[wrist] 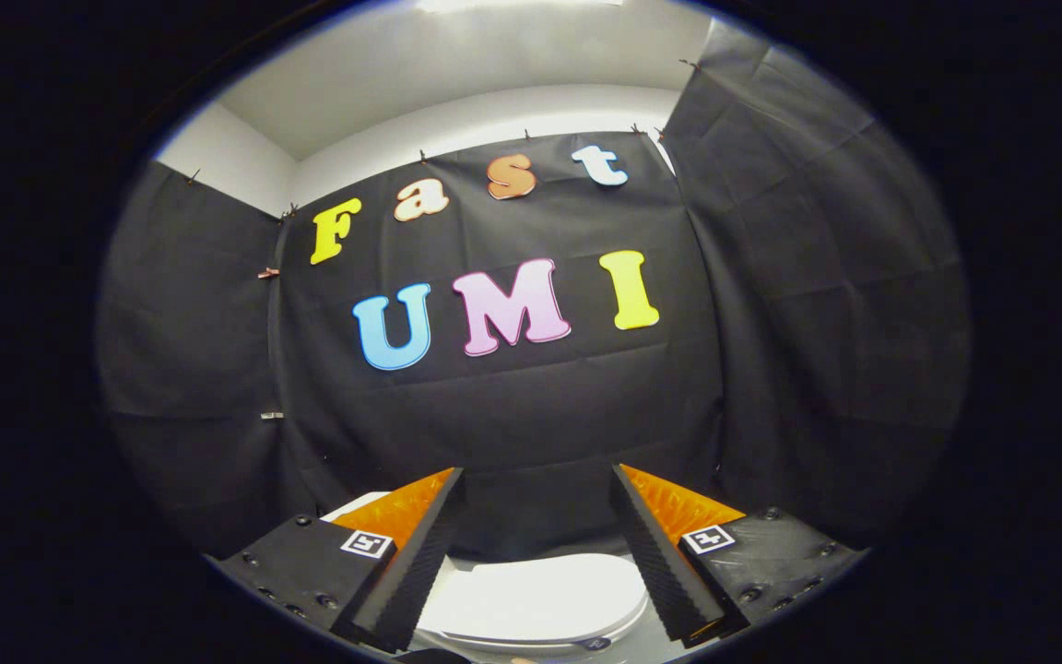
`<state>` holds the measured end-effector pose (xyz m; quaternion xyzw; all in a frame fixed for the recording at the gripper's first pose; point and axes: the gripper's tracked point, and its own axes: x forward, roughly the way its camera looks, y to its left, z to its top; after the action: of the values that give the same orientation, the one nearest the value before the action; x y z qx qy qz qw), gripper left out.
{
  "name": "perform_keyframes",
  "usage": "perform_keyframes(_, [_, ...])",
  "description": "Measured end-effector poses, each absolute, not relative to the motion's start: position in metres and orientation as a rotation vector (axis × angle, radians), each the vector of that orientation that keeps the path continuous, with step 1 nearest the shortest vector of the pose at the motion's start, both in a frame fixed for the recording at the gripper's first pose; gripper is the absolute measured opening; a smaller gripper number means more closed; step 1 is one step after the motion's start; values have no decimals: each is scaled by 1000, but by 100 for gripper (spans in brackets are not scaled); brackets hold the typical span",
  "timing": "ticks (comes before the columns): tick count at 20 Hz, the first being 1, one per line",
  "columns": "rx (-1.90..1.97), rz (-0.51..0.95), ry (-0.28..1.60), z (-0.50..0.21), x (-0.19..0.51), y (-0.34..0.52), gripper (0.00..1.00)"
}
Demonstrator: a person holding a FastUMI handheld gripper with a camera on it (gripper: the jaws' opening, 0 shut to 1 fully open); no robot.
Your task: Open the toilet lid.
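The gripper (537, 544) stands open and empty, jaws wide apart, aimed at the booth wall above the toilet lid (536, 599), which lies closed, low between the fingers. The operator should tilt downward and catch the lid's front edge from beneath. That edge, the hinge and the bowl are cut off or hidden.

The gripper (536, 544) hangs above the toilet (531, 636), fingers spread wide with nothing between them. The closed toilet lid (540, 599) lies below the gap between them. The booth wall (513, 406) stands behind.
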<state>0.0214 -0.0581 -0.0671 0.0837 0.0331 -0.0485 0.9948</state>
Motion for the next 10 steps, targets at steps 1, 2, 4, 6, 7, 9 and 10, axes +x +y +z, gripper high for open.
perform_keyframes(1, [187,-113,93,-85,26,-68,98])
perform_keyframes(2, [214,-124,116,-101,29,-76,98])
perform_keyframes(4, [282,-142,153,-131,32,-91,98])
perform_keyframes(6, [345,-174,210,-169,36,-108,97])
perform_keyframes(7, [371,-189,242,-189,37,-114,97])
perform_keyframes(9, [424,-213,298,-226,39,-125,97])
perform_keyframes(10, [450,-224,327,-245,40,-129,97])
